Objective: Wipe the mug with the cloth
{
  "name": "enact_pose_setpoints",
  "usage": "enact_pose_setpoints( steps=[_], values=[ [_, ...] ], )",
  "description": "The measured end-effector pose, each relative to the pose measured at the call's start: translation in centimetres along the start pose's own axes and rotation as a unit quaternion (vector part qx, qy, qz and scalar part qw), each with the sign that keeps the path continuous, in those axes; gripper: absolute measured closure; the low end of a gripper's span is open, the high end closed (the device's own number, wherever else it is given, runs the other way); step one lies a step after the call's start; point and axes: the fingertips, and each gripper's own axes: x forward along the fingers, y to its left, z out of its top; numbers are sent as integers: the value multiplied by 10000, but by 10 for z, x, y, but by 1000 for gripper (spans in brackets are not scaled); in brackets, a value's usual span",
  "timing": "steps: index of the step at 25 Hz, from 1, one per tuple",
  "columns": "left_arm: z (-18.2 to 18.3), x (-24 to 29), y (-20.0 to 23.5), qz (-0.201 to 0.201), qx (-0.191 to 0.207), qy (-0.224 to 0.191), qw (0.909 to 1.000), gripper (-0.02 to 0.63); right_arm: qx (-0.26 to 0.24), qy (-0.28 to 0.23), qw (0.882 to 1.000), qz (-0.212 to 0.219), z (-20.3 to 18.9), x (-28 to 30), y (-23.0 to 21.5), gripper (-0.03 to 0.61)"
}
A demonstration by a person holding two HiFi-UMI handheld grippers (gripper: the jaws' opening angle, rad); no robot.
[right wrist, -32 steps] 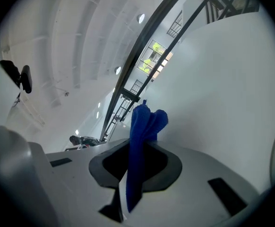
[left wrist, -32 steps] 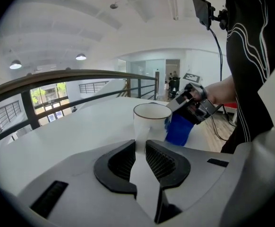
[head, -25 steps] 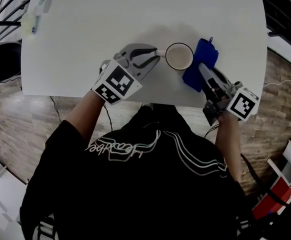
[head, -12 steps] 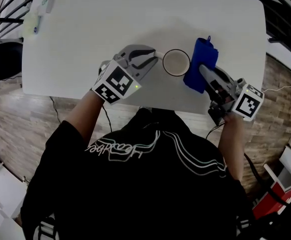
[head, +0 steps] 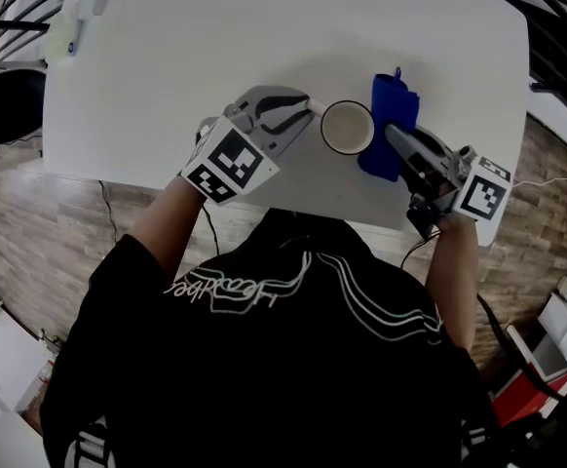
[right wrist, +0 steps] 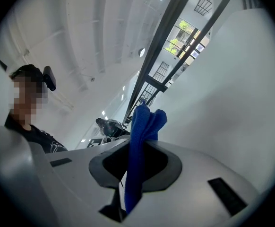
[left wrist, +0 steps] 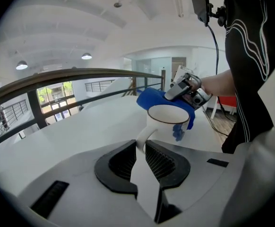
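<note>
White mug (head: 347,127) upright, blue cloth (head: 393,105) touching side

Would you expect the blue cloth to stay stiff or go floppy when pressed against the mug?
Probably floppy: the blue cloth folds and bunches where the right hand-held gripper pinches it. It drapes round the mug, so it likely moulds to it rather than shoving it.

On white table (head: 215,47): mug (head: 347,128), handle clamped from 9 o'clock by left gripper (head: 303,114); at 3 o'clock, touching, blue cloth (head: 394,100), pinched in right gripper (head: 394,136).
</note>
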Motion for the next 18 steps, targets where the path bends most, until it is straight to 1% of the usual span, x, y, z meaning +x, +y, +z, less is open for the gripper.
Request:
enact_pose_setpoints(
  steps=[7,15,18],
  values=[
    [13,-7,-4,17,-92,-78,9999,546,113,177,9991,-367,-7,2,-12,531],
    [16,-4,-1,-4,-106,-129,9999,546,-99,482,9980,-403,-11,1,-15,531],
    [12,-3,-2,-74,-23,-149,9999,546,-88,509,9984,-213,-8,0,-14,531]
  ],
)
